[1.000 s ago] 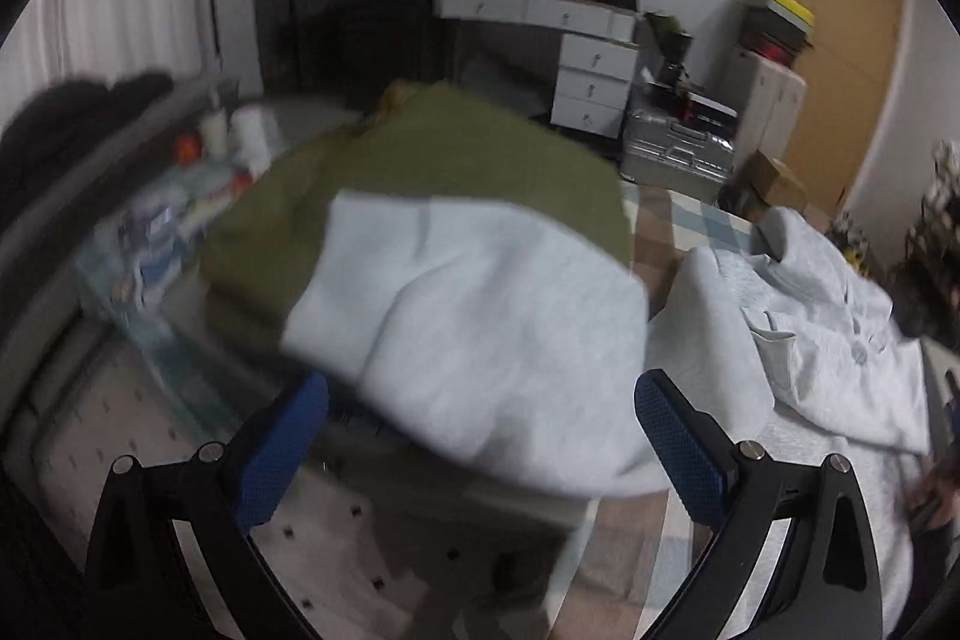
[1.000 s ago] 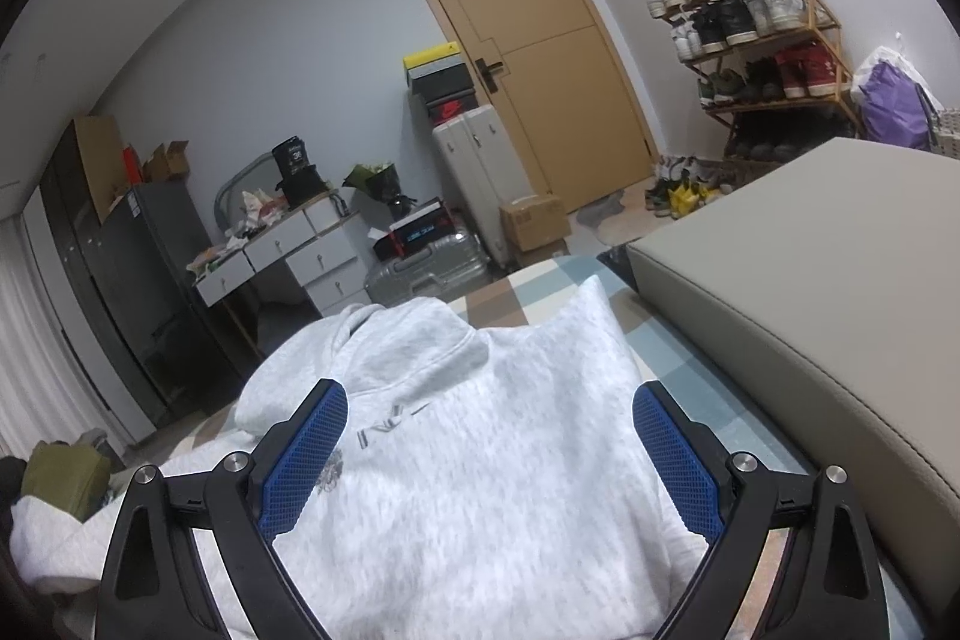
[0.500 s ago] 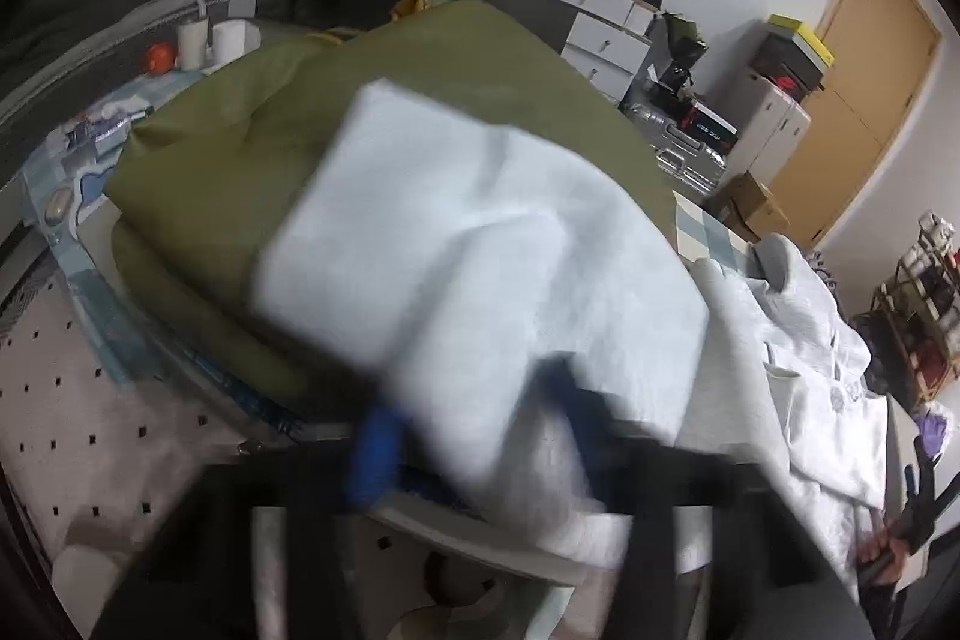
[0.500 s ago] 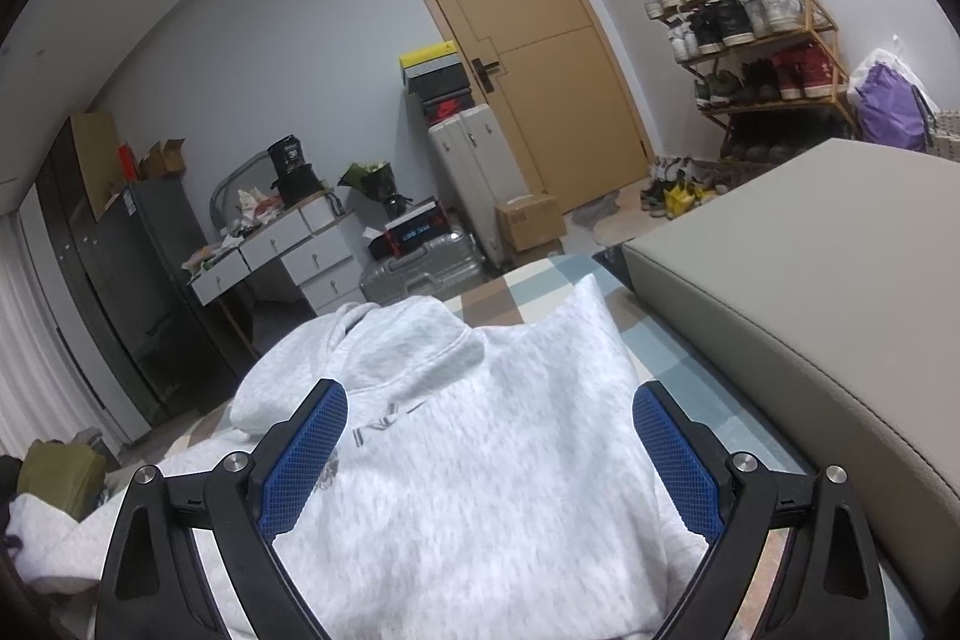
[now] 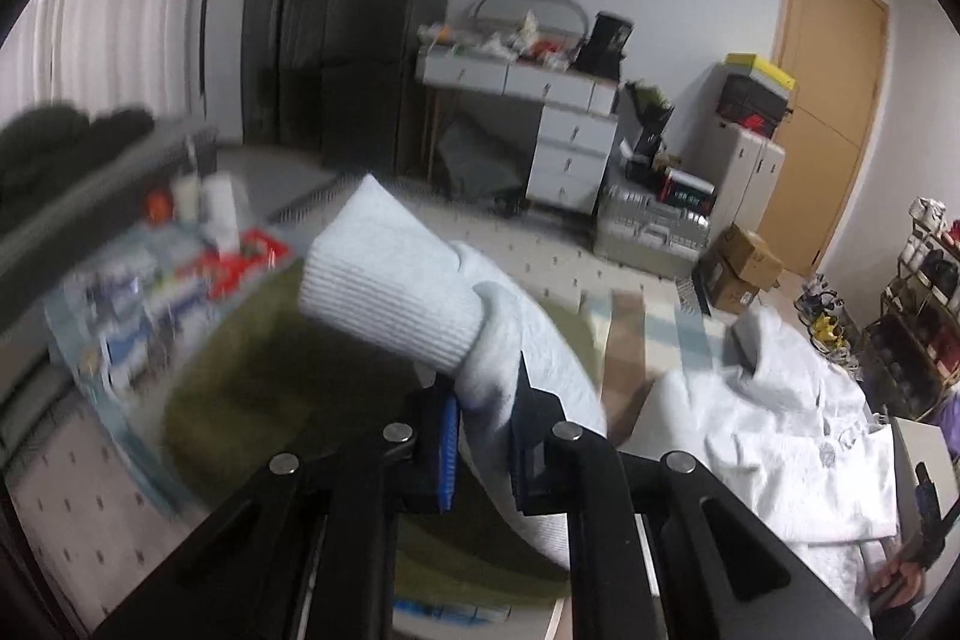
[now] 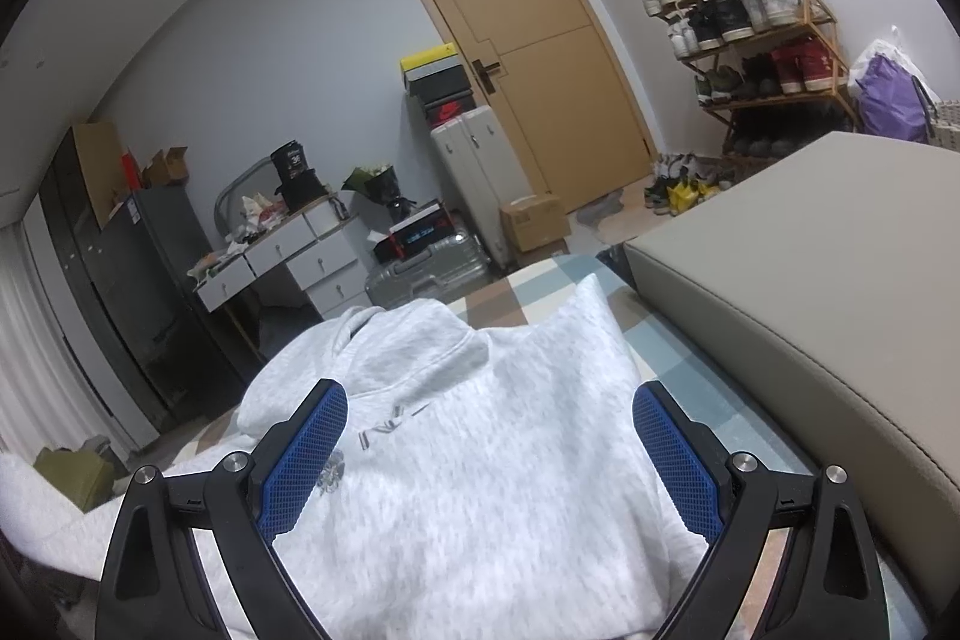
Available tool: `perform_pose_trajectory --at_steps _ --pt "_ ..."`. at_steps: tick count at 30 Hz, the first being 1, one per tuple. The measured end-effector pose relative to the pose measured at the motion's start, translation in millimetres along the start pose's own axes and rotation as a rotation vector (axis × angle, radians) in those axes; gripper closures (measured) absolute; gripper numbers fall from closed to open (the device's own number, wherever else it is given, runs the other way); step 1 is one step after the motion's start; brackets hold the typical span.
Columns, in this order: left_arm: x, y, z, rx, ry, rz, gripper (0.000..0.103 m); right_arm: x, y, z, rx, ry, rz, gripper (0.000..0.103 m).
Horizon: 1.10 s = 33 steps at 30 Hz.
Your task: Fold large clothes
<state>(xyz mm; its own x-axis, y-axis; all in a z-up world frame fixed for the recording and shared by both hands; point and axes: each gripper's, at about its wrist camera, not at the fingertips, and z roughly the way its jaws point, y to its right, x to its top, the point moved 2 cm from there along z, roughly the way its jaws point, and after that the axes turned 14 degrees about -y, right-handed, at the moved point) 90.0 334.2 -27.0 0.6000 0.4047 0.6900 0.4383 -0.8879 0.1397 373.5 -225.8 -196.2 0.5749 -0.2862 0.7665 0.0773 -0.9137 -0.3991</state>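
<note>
A light grey hoodie (image 6: pixel 456 460) lies spread on the checked bed cover, hood toward the far end. In the left wrist view its sleeve, with a ribbed cuff (image 5: pixel 390 280), is lifted off an olive green garment (image 5: pixel 258 400). My left gripper (image 5: pixel 486 442) is shut on that sleeve just behind the cuff, the fabric bunched between the blue pads. The hoodie's body (image 5: pixel 780 436) stretches away to the right. My right gripper (image 6: pixel 489 460) hovers open over the hoodie's chest, with nothing between its fingers (image 6: pixel 303 451).
A beige padded bench (image 6: pixel 810 292) runs along the right of the bed. Beyond the bed stand a white drawer desk (image 5: pixel 564 142), a silver suitcase (image 6: pixel 426 274), cardboard boxes (image 5: pixel 741 268), a shoe rack (image 6: pixel 756 40) and a wooden door (image 6: pixel 528 52). A cluttered low table (image 5: pixel 150 280) sits left.
My left gripper has gone from wide open to shut on the hoodie's sleeve and has risen, lifting the cuff off the green garment. The right gripper has stayed still.
</note>
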Motion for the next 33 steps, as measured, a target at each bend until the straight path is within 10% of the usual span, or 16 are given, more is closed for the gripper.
perform_pose_trajectory --at_steps 7,13,17,22,27,30,33 --pt "32 5 -27 0.039 0.198 0.045 0.094 -1 0 -1 -0.007 0.006 0.004 0.005" --pt "-4 -80 45 0.102 0.021 -0.156 0.094 -2 0 -1 -0.002 0.002 0.006 0.005" --pt "-53 -168 89 -0.066 -0.149 -0.434 0.088 -3 -3 -1 -0.002 0.001 0.002 0.005" --pt "-77 -190 80 -0.150 -0.078 -0.456 0.078 -2 -7 1 -0.015 -0.009 -0.009 0.005" --pt "-72 -188 75 -0.311 -0.035 -0.444 0.034 -2 -35 8 -0.038 -0.077 -0.121 0.005" --pt "-63 -183 76 -0.307 -0.023 -0.412 0.035 2 -78 -11 0.021 -0.071 -0.218 0.005" --pt "-60 -180 78 -0.223 -0.021 -0.379 0.087 12 -138 -33 0.094 -0.078 -0.296 0.005"
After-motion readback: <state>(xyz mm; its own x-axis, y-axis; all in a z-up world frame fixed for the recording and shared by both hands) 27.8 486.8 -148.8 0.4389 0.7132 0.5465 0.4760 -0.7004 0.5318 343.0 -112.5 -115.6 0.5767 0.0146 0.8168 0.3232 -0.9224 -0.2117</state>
